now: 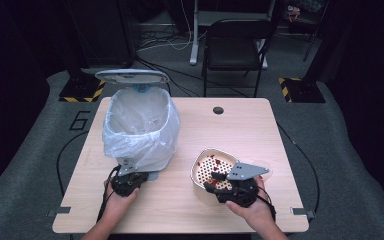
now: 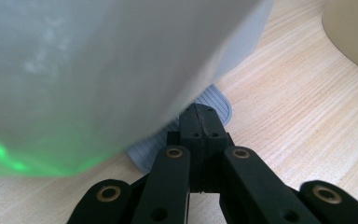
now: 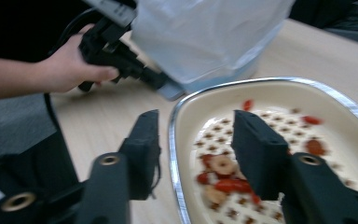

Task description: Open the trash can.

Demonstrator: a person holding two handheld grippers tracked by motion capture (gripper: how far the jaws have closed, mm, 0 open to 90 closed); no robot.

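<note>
The strainer bowl (image 1: 211, 167), cream with a metal rim and a perforated insert, sits on the desk (image 1: 240, 125) toward the near right corner, still holding food scraps (image 3: 223, 175): red bits and pale ring-shaped pieces, too small and blurred to count, spread over the holes. The right claw (image 3: 196, 149) straddles the bowl's near rim, one jaw outside, one inside over the scraps; the jaws stand apart and no pad presses on the rim, so nothing is gripped. The left claw (image 2: 198, 116) has its jaws together, tips resting on the ribbed grey foot pedal (image 2: 214, 105) at the base of the bin (image 1: 140, 130); the lid (image 1: 132, 76) stands raised behind the bin mouth, which fits the pedal being pressed down, though contact force is a guess. The bin, lined with a white plastic bag (image 1: 130, 145), stands near the left edge of the desk, well apart from the bowl. Judged progress: early to middle. Bin opened, bowl being approached, but bowl not lifted, not carried over, nothing tipped yet; scraps all still in the bowl as far as seen. Left to do: clamp the rim, lift, move to the bin mouth, tip out, set back, let the lid down. Counts: one bowl, one bin, one bag, one lid, one pedal, two claws, two hands. A cable hole (image 1: 218, 110) marks the far edge.
</note>
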